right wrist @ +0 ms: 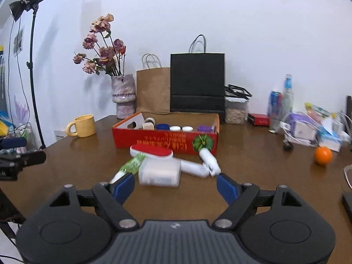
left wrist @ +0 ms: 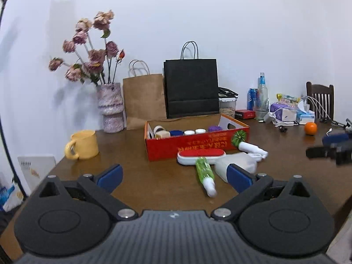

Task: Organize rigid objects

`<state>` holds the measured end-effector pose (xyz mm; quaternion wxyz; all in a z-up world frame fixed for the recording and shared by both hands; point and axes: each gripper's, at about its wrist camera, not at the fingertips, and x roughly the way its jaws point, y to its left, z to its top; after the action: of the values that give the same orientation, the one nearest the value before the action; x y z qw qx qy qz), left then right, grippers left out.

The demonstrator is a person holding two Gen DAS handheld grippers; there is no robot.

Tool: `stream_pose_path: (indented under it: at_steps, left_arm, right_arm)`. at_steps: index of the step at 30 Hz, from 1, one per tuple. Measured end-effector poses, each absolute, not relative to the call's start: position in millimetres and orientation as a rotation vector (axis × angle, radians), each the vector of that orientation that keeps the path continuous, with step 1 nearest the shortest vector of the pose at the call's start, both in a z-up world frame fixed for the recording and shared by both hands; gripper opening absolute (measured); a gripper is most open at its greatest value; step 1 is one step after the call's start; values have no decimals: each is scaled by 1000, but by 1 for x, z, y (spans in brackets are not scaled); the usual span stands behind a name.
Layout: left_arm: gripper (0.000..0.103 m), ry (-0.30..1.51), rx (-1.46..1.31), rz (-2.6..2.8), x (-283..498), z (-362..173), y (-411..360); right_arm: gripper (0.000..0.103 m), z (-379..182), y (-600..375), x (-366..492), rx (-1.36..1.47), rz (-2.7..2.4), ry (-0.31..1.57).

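A red cardboard box (left wrist: 195,148) (right wrist: 165,142) stands mid-table with several small jars (left wrist: 189,132) (right wrist: 175,128) inside. In front of it lie a white brush with a red top (left wrist: 201,155) (right wrist: 151,151), a green bottle with a white cap (left wrist: 204,171) (right wrist: 132,165), a white box (left wrist: 238,162) (right wrist: 159,173) and a white folding handle with a green head (left wrist: 250,148) (right wrist: 198,167). My left gripper (left wrist: 175,177) is open just short of the green bottle. My right gripper (right wrist: 176,188) is open, close before the white box. Neither holds anything.
A yellow mug (left wrist: 82,145) (right wrist: 83,125) and a vase of dried roses (left wrist: 111,107) (right wrist: 123,96) stand at the left. Brown and black paper bags (left wrist: 191,88) (right wrist: 197,82) lean on the wall. An orange (left wrist: 310,128) (right wrist: 323,155), bottles and tissue boxes crowd the right.
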<state>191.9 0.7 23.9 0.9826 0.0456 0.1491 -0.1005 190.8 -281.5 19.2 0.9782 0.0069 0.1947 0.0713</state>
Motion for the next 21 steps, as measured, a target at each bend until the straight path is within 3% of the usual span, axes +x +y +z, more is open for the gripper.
stream_pose_path:
  at_steps: [9, 21]
  left_arm:
    - [103, 364, 117, -186, 157, 5, -21]
    - [103, 425, 125, -172, 176, -8, -42]
  right_arm:
    - [81, -13, -281, 131, 71, 139, 400]
    - [80, -23, -302, 138, 122, 118, 393]
